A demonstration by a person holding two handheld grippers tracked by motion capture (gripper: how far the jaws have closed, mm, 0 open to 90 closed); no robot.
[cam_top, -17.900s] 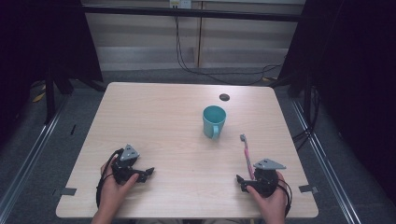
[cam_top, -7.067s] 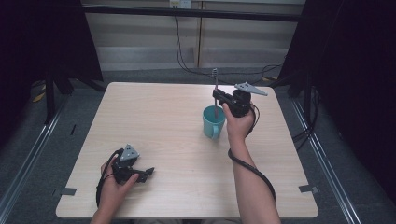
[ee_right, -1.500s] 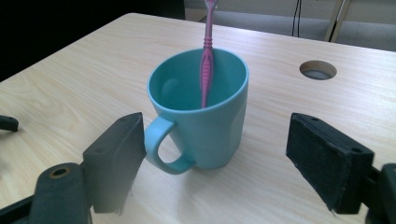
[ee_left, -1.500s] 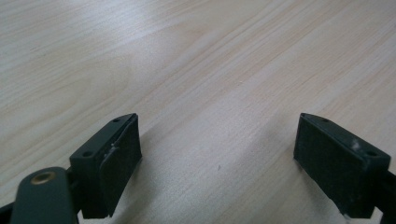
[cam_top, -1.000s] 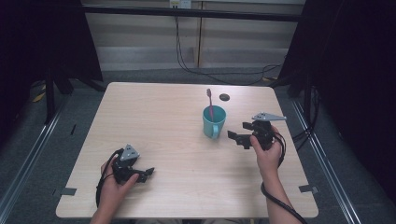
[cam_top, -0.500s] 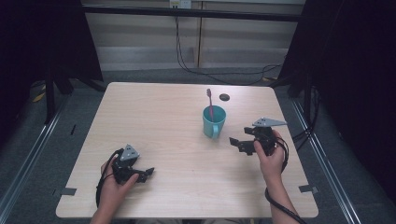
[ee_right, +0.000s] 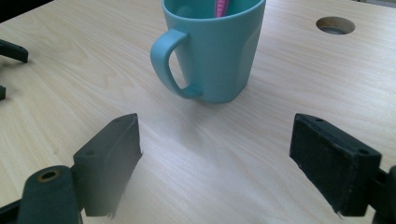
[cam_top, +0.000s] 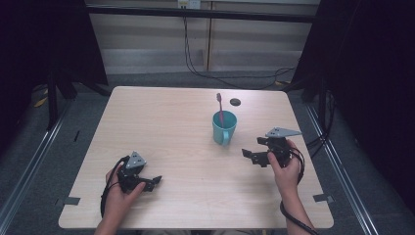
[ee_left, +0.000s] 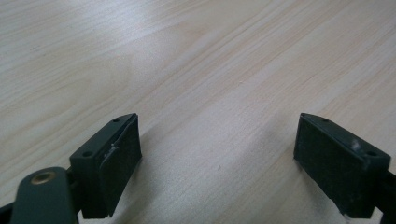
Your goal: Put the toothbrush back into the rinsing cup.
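Observation:
A teal mug [cam_top: 224, 128] stands upright right of the table's middle, its handle toward the front edge. A pink toothbrush [cam_top: 219, 104] leans inside it, head up. My right gripper [cam_top: 250, 157] hovers open and empty just right of and nearer than the mug. In the right gripper view the mug [ee_right: 215, 51] and the toothbrush handle [ee_right: 219, 6] lie straight ahead of that gripper [ee_right: 215, 163], beyond its wide-apart jaws. My left gripper [cam_top: 153, 182] rests open at the front left. In its own view the left gripper [ee_left: 217, 163] has bare wood between its pads.
A round hole [cam_top: 235, 102] is cut in the tabletop [cam_top: 161, 127] behind the mug, also seen as the hole [ee_right: 335, 24]. Cables [cam_top: 195, 68] trail on the floor beyond the far edge. Dark frame posts stand at both sides.
The right gripper has drawn back from the mug toward the front edge, open and empty. The toothbrush stays in the mug. The left gripper has not moved.

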